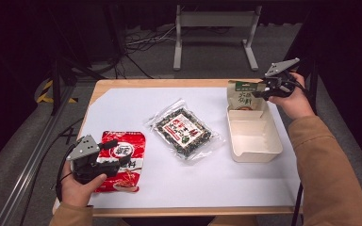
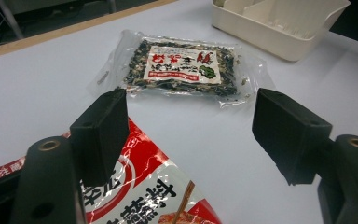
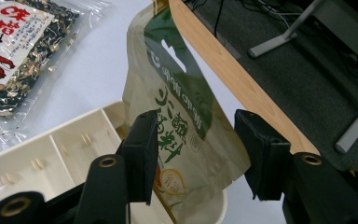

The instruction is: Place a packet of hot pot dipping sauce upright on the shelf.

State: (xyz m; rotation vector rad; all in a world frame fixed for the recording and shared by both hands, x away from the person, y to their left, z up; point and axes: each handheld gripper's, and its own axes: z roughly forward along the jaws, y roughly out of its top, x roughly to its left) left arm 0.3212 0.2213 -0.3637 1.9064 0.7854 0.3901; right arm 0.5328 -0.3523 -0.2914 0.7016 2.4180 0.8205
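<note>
A beige and green pouch (image 1: 244,96) (image 3: 182,88) stands upright at the far end of the cream bin (image 1: 257,139) (image 3: 51,154). My right gripper (image 1: 260,90) (image 3: 196,154) is open, its jaws on either side of the pouch's top without pressing it. A red snack packet (image 1: 122,160) (image 2: 158,200) lies flat at the near left. My left gripper (image 1: 119,151) (image 2: 191,135) is open just above that packet's far edge, with nothing between its jaws. A clear bag of dark dried food (image 1: 184,131) (image 2: 182,70) lies mid-table.
A white sheet (image 1: 132,108) covers the wooden table; its far edge (image 3: 223,70) runs right behind the pouch. Beyond the table, cables and a metal stand (image 1: 214,28) sit on grey floor. The person's tan sleeve (image 1: 327,169) reaches along the right side.
</note>
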